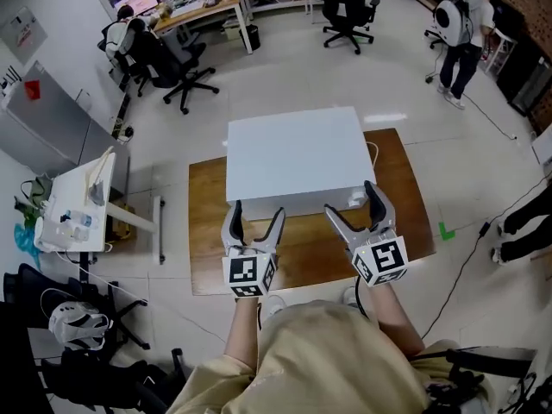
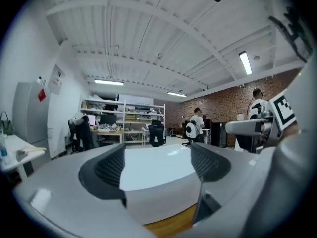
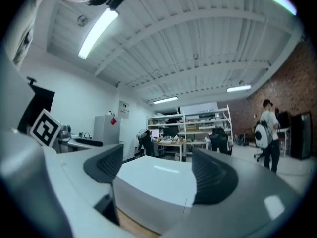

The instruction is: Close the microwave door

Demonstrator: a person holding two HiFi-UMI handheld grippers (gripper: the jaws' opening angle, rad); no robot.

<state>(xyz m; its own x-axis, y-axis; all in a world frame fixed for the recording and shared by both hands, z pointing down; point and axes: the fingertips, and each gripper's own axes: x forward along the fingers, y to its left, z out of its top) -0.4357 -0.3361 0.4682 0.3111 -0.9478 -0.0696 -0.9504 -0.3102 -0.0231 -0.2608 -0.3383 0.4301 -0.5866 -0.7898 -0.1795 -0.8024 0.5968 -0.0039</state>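
So, a white boxy microwave (image 1: pixel 293 149) with a smooth matte top and squared edges is seen sitting on a brown wood-grain tabletop (image 1: pixel 207 231), set toward the far side of the board with its front face turned toward the grippers. From above the front looks flat and flush, and only a thin seam is picked up in the right gripper view. The door reads as shut, though the face itself is barely shown. The left gripper (image 1: pixel 257 211), pale grey plastic with curved jaws, is held just in front of the microwave's left front corner, jaws spread wide with nothing caught between them. Same deal for the right gripper (image 1: pixel 351 198), held close by the right front corner, jaws apart and empty. Dark ribbed pads (image 2: pixel 110 168) are set along the jaws' inner faces. A black-and-white marker cube (image 1: pixel 250 274) is carried on each gripper. A glossy pale floor (image 1: pixel 431 119) is spread all around.
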